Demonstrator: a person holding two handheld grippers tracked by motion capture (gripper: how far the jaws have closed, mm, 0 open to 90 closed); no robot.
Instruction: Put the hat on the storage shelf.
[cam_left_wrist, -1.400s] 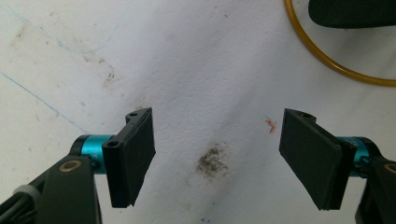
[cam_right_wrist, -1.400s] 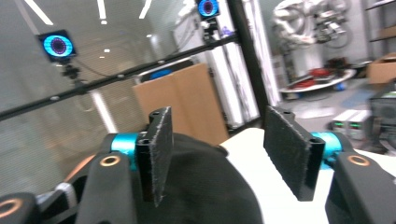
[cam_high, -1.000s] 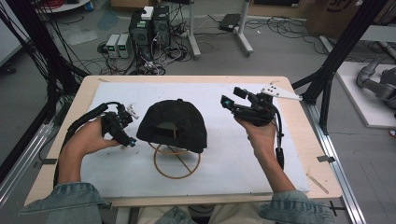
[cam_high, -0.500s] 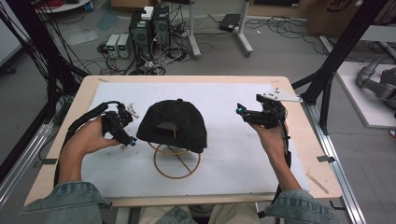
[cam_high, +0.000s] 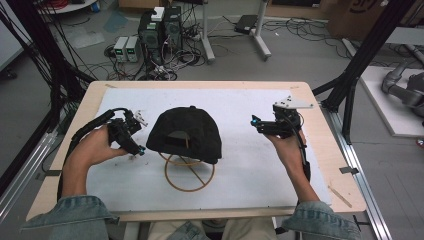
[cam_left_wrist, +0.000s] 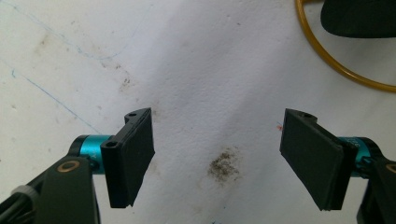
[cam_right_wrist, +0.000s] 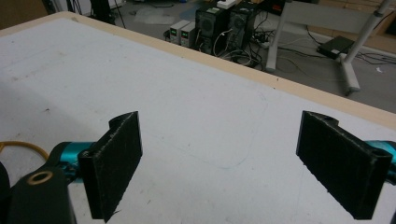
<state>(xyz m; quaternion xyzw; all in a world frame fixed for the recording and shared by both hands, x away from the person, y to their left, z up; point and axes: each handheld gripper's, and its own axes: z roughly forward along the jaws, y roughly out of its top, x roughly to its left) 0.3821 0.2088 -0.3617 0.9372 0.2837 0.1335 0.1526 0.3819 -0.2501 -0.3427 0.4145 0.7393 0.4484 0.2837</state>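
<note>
We note the black cap (cam_high: 185, 132) near the middle of the table (cam_high: 320, 160), on the white mat (cam_high: 250, 170). It sits on top of a tan wire stand, whose ring base (cam_high: 190, 174) lies flat on the mat and pokes out on the cap's near side. The cap's back opening and strap face the near edge.

Left of the cap, just beside its edge, we see the left gripper (cam_high: 136, 135) in the person's left hand (cam_high: 92, 150). From above its tips look to point right and down toward the mat, close to the cap but apart from it. In the left gripper view its two black jaws stand wide apart with nothing between them; below lies stained white mat, with an arc of the tan ring (cam_left_wrist: 327, 56) and a dark bit of the cap (cam_left_wrist: 359, 18) at the upper right.

Right of the cap, well apart from it, we log the right gripper (cam_high: 262, 125) in the right hand (cam_high: 290, 150), with the grey plate on top and its tips pointing left. Its jaws have just been opening; in the right gripper view they stand wide apart over bare mat, nothing between them. The far table edge (cam_right_wrist: 280, 84) runs beyond, and a short arc of the tan ring (cam_right_wrist: 23, 147) shows at the left.

Beyond the far edge, on the floor, we see computer towers (cam_high: 160, 30) and tangled cables.
</note>
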